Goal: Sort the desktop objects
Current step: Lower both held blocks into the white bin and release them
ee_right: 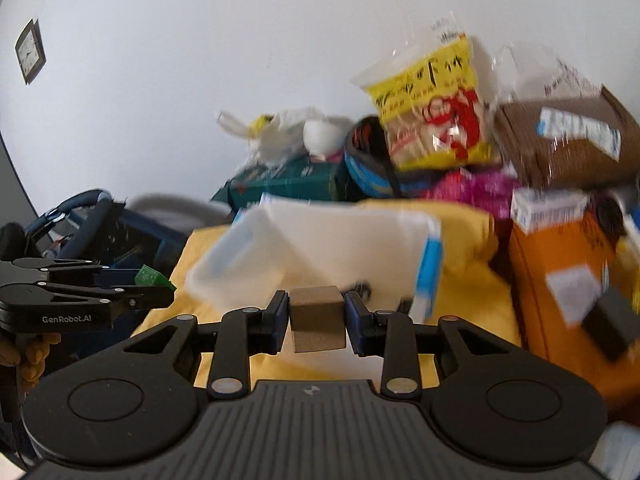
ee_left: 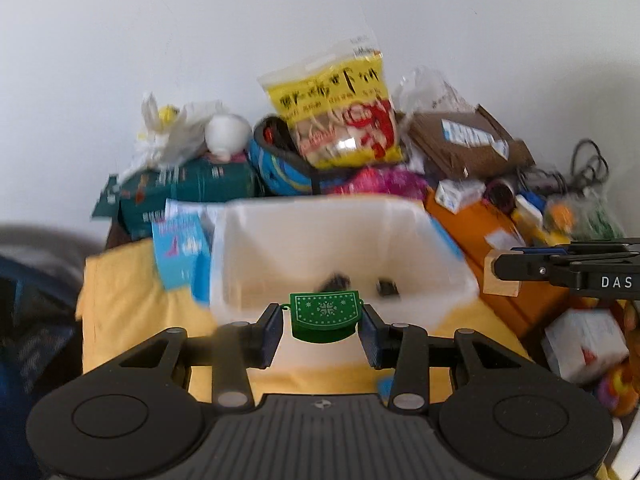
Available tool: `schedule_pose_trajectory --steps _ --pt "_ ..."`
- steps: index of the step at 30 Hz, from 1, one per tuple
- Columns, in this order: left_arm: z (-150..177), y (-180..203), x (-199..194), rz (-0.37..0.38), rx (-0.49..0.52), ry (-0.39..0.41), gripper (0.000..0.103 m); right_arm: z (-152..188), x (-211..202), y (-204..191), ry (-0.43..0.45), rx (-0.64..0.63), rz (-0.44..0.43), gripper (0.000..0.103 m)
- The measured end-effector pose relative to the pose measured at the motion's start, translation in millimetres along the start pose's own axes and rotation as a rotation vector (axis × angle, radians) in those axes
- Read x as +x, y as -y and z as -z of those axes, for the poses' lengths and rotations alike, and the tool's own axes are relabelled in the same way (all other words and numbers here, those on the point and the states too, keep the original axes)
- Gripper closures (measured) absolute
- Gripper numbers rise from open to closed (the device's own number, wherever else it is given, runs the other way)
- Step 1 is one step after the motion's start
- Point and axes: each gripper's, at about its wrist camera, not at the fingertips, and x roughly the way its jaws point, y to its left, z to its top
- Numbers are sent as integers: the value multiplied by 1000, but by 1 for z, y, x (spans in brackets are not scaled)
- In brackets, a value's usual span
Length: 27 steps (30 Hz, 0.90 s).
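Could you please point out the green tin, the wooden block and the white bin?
Green tin (ee_left: 325, 309), left wrist view, patterned lid.
Wooden block (ee_right: 318, 322), right wrist view, front face.
White bin (ee_left: 320, 204), left wrist view, far rim.

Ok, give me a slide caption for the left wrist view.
Left tongs hold a green tile before the white bin.

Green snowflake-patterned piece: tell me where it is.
The green snowflake-patterned piece sits clamped in the left gripper, at the near rim of the white plastic bin.
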Motion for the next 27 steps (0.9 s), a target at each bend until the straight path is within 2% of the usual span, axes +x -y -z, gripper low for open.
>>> schedule_pose_trajectory --steps 3,7,13,22,23,25,27 --pt "-25 -2 16 -5 -13 -11 58 -25 12 3 1 -12 24 69" --pt "-46 -3 39 2 -29 -46 58 -37 30 7 -45 -5 38 69" --pt "-54 -3 65 -4 -35 -110 58 -40 56 17 -118 38 64 69" --pt "-58 4 77 -2 -9 -128 58 -41 74 16 -151 10 78 67" --pt "-59 4 79 -8 -10 -127 57 -42 76 16 -152 6 75 66" --pt "-59 4 81 -34 -5 -129 43 -42 77 15 -150 -8 78 51" --pt "-55 3 81 -57 4 -123 41 -41 76 14 -144 -21 76 51"
